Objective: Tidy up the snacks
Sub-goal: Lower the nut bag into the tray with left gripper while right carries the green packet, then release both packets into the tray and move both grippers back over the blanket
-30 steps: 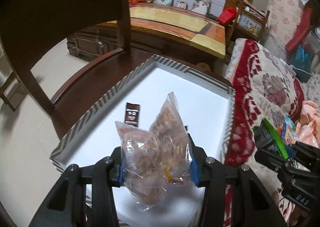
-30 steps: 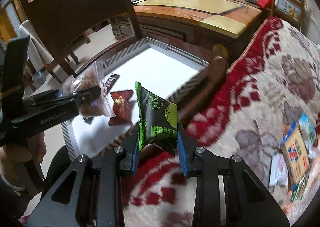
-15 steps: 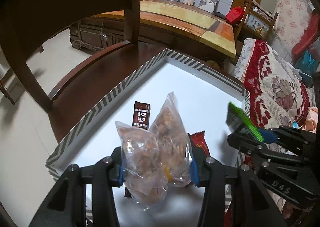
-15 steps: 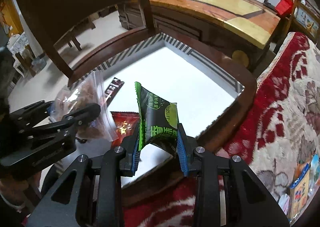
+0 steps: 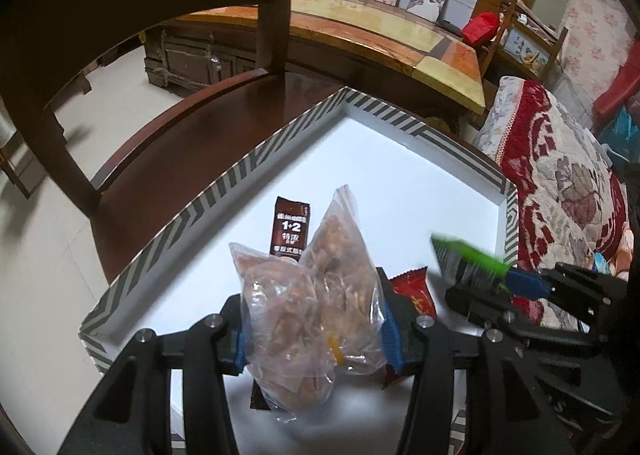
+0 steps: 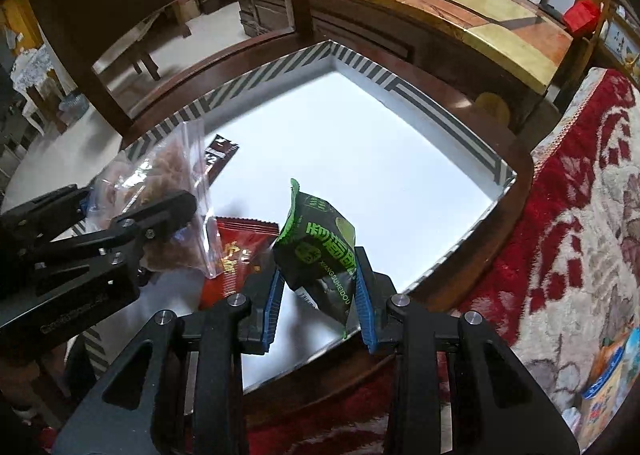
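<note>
household clutter rings the scene: a long wooden sideboard at the back, a red floral blanket [image 6: 580, 223] to the right, and a dark wooden chair [image 5: 192, 159] whose seat carries a shallow white tray with a striped rim [image 5: 224, 183].

the left gripper [image 5: 314, 331] is clamped on a clear bag of brown snacks [image 5: 312, 295], which stands upright between its blue pads above the near part of the tray. the right gripper [image 6: 320, 303] looks parted: its green-and-black snack packet [image 6: 320, 251] leans against the right pad [image 6: 364, 303], with a gap at the left one, so i judge it loosening or already let go. the packet tilts with its long axis up and away from the fingers, over the tray's near right part.

a brown coffee sachet [image 5: 291, 227] lies flat on the tray, just beyond the clear bag, and a red wrapper [image 6: 236, 251] lies between the two grippers, partly under the clear bag.

what matters next is that the tray floor lies straight below both loads; the right one is nearer the tray's right rim, so its packet should drop inward, beside the red wrapper.
</note>
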